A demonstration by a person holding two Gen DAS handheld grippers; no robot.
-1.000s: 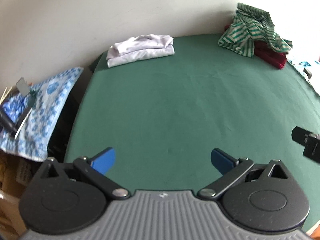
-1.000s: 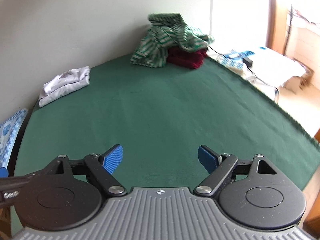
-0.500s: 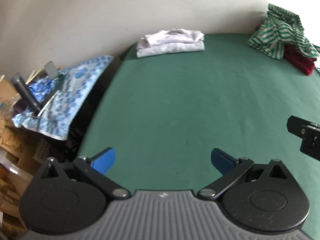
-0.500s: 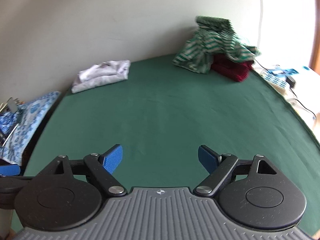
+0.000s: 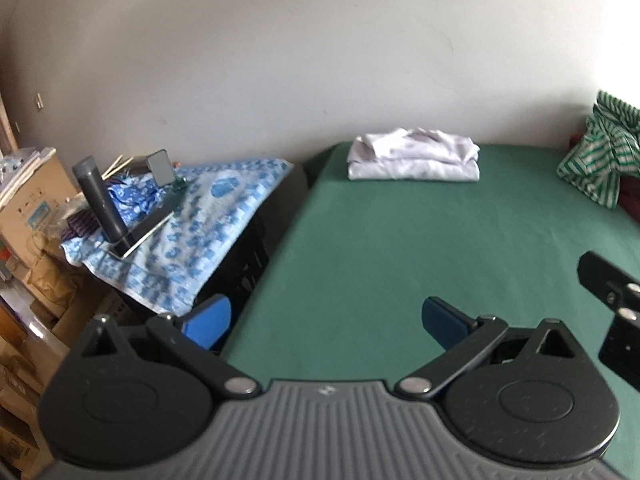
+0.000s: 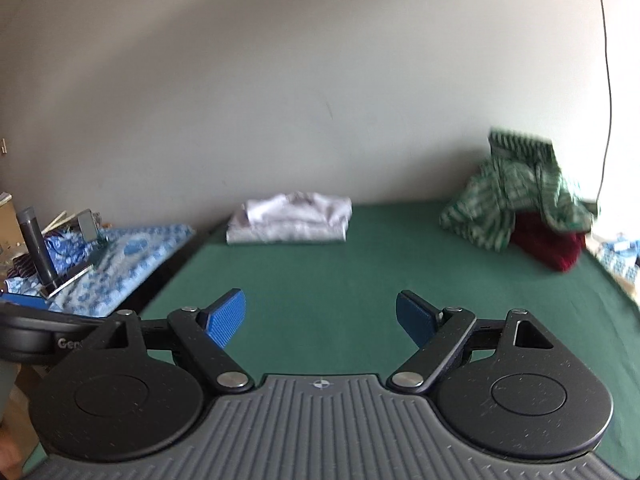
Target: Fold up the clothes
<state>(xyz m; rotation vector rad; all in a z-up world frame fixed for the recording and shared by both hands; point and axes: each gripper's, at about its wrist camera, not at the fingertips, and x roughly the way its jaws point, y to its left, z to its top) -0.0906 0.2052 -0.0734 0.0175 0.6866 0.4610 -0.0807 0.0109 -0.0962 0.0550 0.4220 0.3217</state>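
- Clothes are seen in two lots on the green worktop: a folded white garment lies in a flat stack at the far edge by the wall, at the upper middle of the right wrist frame, and a crumpled green-striped garment is heaped over a dark red garment at the upper right.
- In the left wrist view the folded white garment is placed right of centre, and the green-striped garment is cut by the right edge of the frame.
- The left tongs are held wide apart with nothing between the blue pads; the right tongs are likewise spread and empty, above bare green cloth.
- The step in hand cannot be settled: the scene would fit a pause between garments, with one stack done and the heap waiting, or a moment after a garment was laid down.
- If the heap is to be folded, a reach to the far right of the worktop would be called for, with the striped garment lifted off the red one and spread flat; it is judged limp and likely to drag the red one along.
- Only the right wrist view shows the red garment whole and a cable on the wall; only the left wrist view shows the cardboard boxes at the left edge.
- A blue patterned cloth with a grey cylinder is shown beside the worktop in both views.
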